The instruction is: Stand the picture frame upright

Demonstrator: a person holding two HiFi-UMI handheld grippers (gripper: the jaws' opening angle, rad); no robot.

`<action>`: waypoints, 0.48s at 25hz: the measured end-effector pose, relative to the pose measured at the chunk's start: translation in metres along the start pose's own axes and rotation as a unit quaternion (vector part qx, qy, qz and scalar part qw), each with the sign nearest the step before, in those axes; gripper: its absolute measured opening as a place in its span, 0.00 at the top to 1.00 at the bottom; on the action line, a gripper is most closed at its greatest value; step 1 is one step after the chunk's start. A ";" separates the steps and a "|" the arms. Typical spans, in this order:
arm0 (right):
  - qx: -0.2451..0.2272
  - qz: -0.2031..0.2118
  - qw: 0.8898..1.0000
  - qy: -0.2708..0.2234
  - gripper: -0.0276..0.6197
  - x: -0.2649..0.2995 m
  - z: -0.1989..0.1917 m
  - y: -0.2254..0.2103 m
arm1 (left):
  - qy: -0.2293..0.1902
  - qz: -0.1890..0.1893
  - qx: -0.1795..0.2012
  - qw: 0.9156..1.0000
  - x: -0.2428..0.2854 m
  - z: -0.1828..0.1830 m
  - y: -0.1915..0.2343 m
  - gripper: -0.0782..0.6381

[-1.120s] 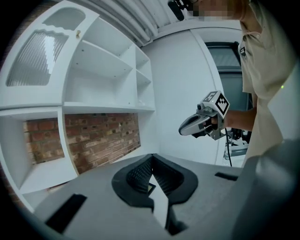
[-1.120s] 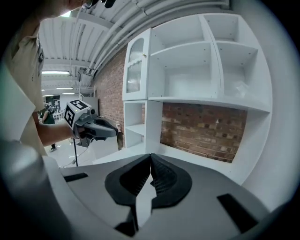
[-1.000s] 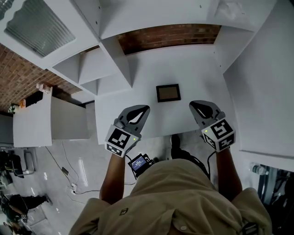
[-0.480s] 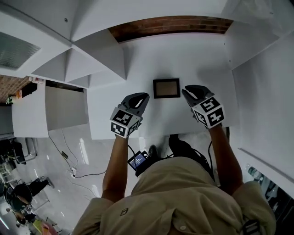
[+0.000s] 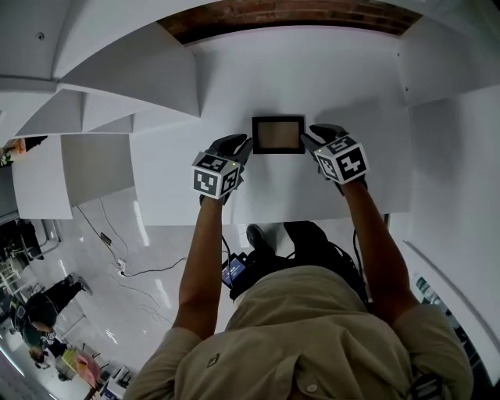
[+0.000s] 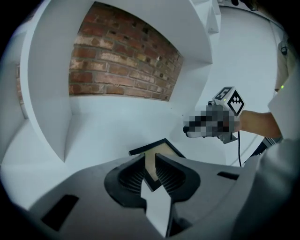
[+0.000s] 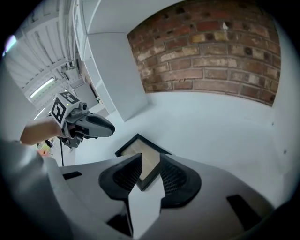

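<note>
Left tool [image 5: 241, 144]: jaws stand a narrow gap apart. One corner of the picture frame [image 5: 278, 134] shows in that gap, and the pads are not seen pressing on it. Right tool [image 5: 306, 136]: jaws have just been opening and now stand moderately apart. Another corner of the frame lies between them, ungripped. Frame position: lying flat, face up, on the white tabletop [image 5: 273, 195], upper centre of the head view, with one tool tip at its left edge and one at its right edge. Count: one frame, dark border, tan face; two tools, each carrying one marker cube. One brick wall [image 5: 281, 16] runs along the top edge.
</note>
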State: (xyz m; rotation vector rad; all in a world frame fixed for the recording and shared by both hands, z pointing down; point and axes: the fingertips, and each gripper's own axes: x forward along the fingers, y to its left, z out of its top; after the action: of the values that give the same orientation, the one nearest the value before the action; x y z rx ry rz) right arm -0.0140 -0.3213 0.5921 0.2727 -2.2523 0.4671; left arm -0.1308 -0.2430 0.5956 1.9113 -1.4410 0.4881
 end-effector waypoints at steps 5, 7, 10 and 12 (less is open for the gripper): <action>0.037 0.014 0.999 0.018 0.75 0.032 -0.016 -0.014 | 0.023 0.013 -0.029 0.999 0.029 -0.017 0.019 0.78; 0.048 0.021 0.998 0.025 0.75 0.042 -0.020 -0.016 | 0.034 0.013 -0.039 0.999 0.037 -0.023 0.023 0.78; 0.062 0.028 0.997 0.039 0.73 0.055 -0.026 -0.018 | 0.063 0.019 -0.042 0.997 0.048 -0.033 0.031 0.77; 0.069 0.028 0.996 0.048 0.73 0.061 -0.030 -0.020 | 0.080 0.025 -0.039 0.996 0.054 -0.038 0.034 0.77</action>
State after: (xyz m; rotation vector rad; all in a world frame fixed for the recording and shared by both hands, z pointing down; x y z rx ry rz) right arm -0.0268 -0.3293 0.6608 0.2518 -2.1410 0.6549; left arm -0.1421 -0.2579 0.6673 1.7381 -1.3861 0.5861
